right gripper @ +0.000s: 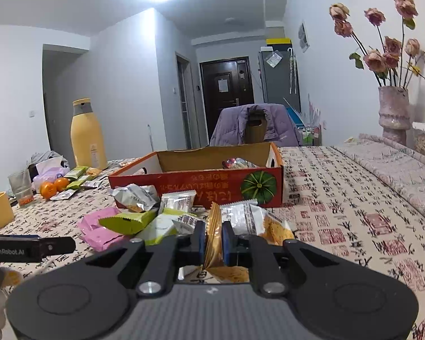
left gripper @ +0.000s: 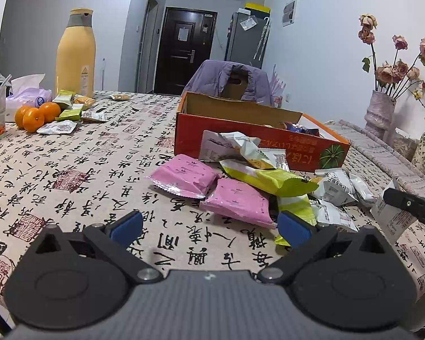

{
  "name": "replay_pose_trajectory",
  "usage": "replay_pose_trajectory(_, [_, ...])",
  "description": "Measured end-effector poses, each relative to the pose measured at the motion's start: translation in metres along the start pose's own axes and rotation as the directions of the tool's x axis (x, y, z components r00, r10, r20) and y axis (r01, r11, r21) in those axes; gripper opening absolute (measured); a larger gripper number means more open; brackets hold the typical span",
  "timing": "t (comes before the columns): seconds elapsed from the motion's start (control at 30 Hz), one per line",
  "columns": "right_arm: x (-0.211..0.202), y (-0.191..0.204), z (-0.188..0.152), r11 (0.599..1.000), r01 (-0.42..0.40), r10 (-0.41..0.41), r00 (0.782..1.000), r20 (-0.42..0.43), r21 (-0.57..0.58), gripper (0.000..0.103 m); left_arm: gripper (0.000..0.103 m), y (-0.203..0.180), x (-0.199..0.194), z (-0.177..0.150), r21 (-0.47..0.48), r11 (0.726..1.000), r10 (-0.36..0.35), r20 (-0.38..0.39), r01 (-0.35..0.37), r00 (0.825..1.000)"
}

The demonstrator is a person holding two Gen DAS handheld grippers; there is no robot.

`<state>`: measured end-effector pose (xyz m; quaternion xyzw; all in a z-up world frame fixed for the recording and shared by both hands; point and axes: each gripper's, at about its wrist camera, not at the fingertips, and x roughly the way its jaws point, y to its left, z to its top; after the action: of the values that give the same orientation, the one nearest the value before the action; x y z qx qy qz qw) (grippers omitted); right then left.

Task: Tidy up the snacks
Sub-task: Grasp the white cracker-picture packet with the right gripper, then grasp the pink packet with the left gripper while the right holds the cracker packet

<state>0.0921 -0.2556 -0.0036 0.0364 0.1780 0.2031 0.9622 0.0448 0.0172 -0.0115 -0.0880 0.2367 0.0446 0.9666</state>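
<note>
- right hand-held gripper (right gripper: 213, 236): clenched on a snack packet (right gripper: 214, 243), which stands on edge between the blue pads (right gripper: 227, 240); its golden, crinkled end points up and forward, and its long axis runs roughly along the fingers.
- the held packet looks clear of the table (right gripper: 340, 198); whether its lower end touches anything cannot be told. through its clear part a pale, crumbly biscuit shows. it is thin and soft, so it probably bends easily in the grip.
- cardboard box (right gripper: 184, 181): directly ahead of the right hand-held gripper, beyond the pile of snacks (right gripper: 144, 215). it is red-orange outside and brown inside, with a green pumpkin printed on the near wall. its top is open, and a few wrappers already lie in its far right corner.
- deciding relation, as a judgement: the box lies forward of and a little above the packet, so the coming move must lift the packet over the near wall before letting go. the right hand is the one loaded.
- left hand-held gripper (left gripper: 209, 226): released, jaws spread wide and empty, hovering just before the pink packets (left gripper: 212, 189); one blue pad (left gripper: 293, 228) sits beside the nearer packet's corner.
- remaining snacks: pink, lime-green and white-silver packets lie heaped on the table against the box's near wall; a second small group lies far left by the oranges (left gripper: 35, 114).
</note>
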Motion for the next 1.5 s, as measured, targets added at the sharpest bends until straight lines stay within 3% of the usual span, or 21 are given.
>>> replay_pose_trajectory(0.07, [0.001, -0.001, -0.003, 1.000, -0.008, 0.008, 1.000, -0.019, 0.003, 0.017, 0.103, -0.001, 0.000, -0.001, 0.001, 1.000, -0.002, -0.004, 0.002, 1.000])
replay_pose_trajectory(0.17, [-0.001, -0.001, -0.010, 1.000, 0.005, -0.005, 1.000, -0.029, 0.004, 0.038, 0.103, -0.001, -0.001, -0.003, 0.001, 1.000, -0.004, -0.007, 0.004, 1.000])
replay_pose_trajectory(0.27, [0.001, -0.004, -0.015, 1.000, 0.013, -0.012, 0.999, -0.050, 0.011, 0.037, 0.103, -0.001, -0.001, -0.004, -0.003, 1.000, -0.002, -0.013, 0.002, 1.000])
replay_pose_trajectory(0.33, [0.002, -0.005, -0.018, 1.000, 0.013, -0.013, 0.998, -0.060, 0.012, 0.044, 0.103, -0.001, -0.002, -0.004, -0.001, 1.000, -0.003, -0.013, 0.003, 1.000])
replay_pose_trajectory(0.4, [0.004, -0.004, -0.021, 1.000, 0.029, -0.029, 0.997, -0.067, 0.000, 0.060, 0.103, -0.001, -0.004, -0.005, 0.000, 1.000, -0.004, -0.011, 0.004, 1.000])
replay_pose_trajectory(0.53, [0.007, -0.004, -0.028, 0.999, 0.045, -0.047, 0.995, -0.092, -0.018, 0.072, 0.103, 0.001, -0.005, -0.006, -0.003, 1.000, -0.004, -0.015, 0.004, 1.000])
replay_pose_trajectory(0.6, [0.012, -0.004, -0.030, 0.998, 0.054, -0.058, 0.992, -0.112, -0.034, 0.088, 0.103, 0.001, -0.005, -0.006, -0.005, 1.000, -0.003, -0.017, 0.003, 1.000])
replay_pose_trajectory(0.63, [0.015, -0.004, -0.032, 0.997, 0.059, -0.063, 0.990, -0.125, -0.040, 0.089, 0.103, 0.001, -0.005, -0.007, -0.005, 1.000, -0.004, -0.017, 0.004, 1.000])
replay_pose_trajectory(0.83, [0.023, 0.003, -0.040, 0.994, 0.062, -0.076, 0.984, -0.162, -0.094, 0.087, 0.103, 0.000, -0.002, -0.006, 0.000, 1.000, -0.011, -0.029, 0.011, 1.000])
replay_pose_trajectory(0.9, [0.020, 0.005, -0.040, 0.994, 0.052, -0.067, 0.986, -0.151, -0.098, 0.061, 0.103, -0.002, -0.001, -0.005, 0.008, 1.000, -0.016, -0.029, 0.016, 0.999])
replay_pose_trajectory(1.0, [0.017, 0.002, -0.040, 0.995, 0.053, -0.065, 0.988, -0.143, -0.089, 0.052, 0.103, -0.007, 0.003, -0.002, 0.030, 0.999, -0.018, -0.027, 0.019, 0.999])
replay_pose_trajectory(1.4, [0.008, -0.007, -0.029, 0.995, 0.082, -0.085, 0.994, -0.068, -0.050, 0.049, 0.103, -0.016, 0.028, 0.013, 0.060, 0.998, -0.004, -0.047, 0.006, 0.999])
replay_pose_trajectory(1.5, [0.006, -0.011, -0.024, 0.994, 0.099, -0.101, 0.994, -0.049, -0.038, 0.049, 0.097, -0.022, 0.042, 0.018, 0.096, 0.995, 0.009, -0.062, -0.003, 0.998])
